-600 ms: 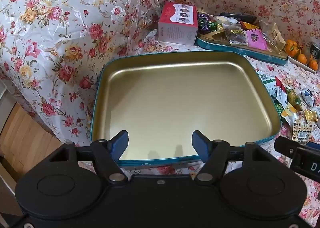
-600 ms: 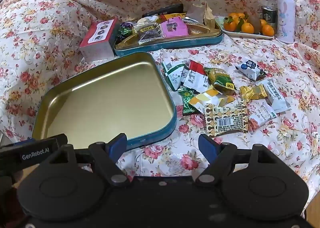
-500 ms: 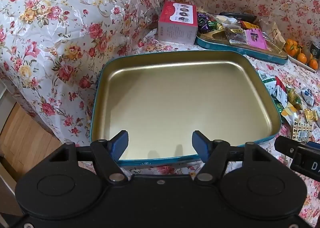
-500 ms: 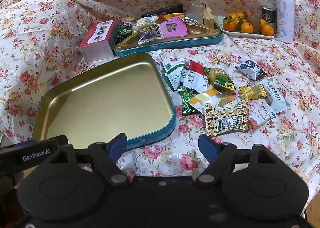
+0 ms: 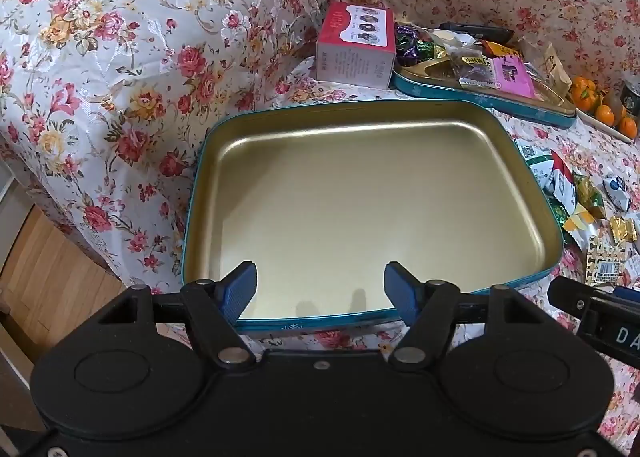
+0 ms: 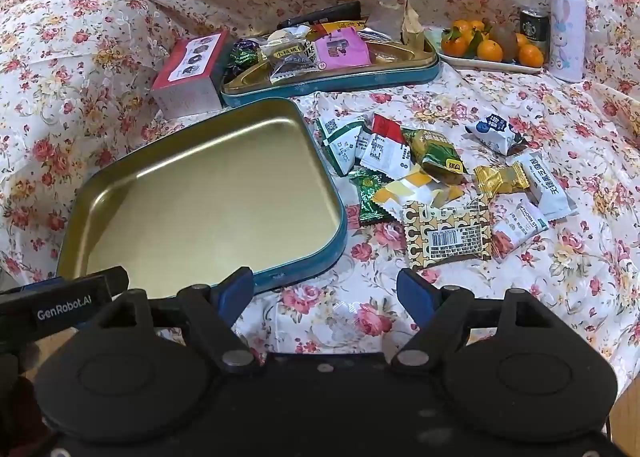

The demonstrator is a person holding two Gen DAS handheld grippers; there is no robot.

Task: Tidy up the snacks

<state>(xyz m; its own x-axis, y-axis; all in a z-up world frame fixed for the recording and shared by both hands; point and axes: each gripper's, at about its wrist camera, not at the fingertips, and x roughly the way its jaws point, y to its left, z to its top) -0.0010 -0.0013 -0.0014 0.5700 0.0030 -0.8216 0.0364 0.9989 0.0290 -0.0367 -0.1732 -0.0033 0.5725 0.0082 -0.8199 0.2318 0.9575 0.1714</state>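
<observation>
Both pairs of fingers spread, empty; snacks lie beyond, beside gold tin.

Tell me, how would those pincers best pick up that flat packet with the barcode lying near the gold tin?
Probably by an edge. The barcode packet lies flat on the floral cloth, its near edge clear of the other snacks. The open right gripper could come down from above and pinch across that near end, jaws on the two side edges. The far edge is overlapped by the yellow-and-white wrapper.
</observation>
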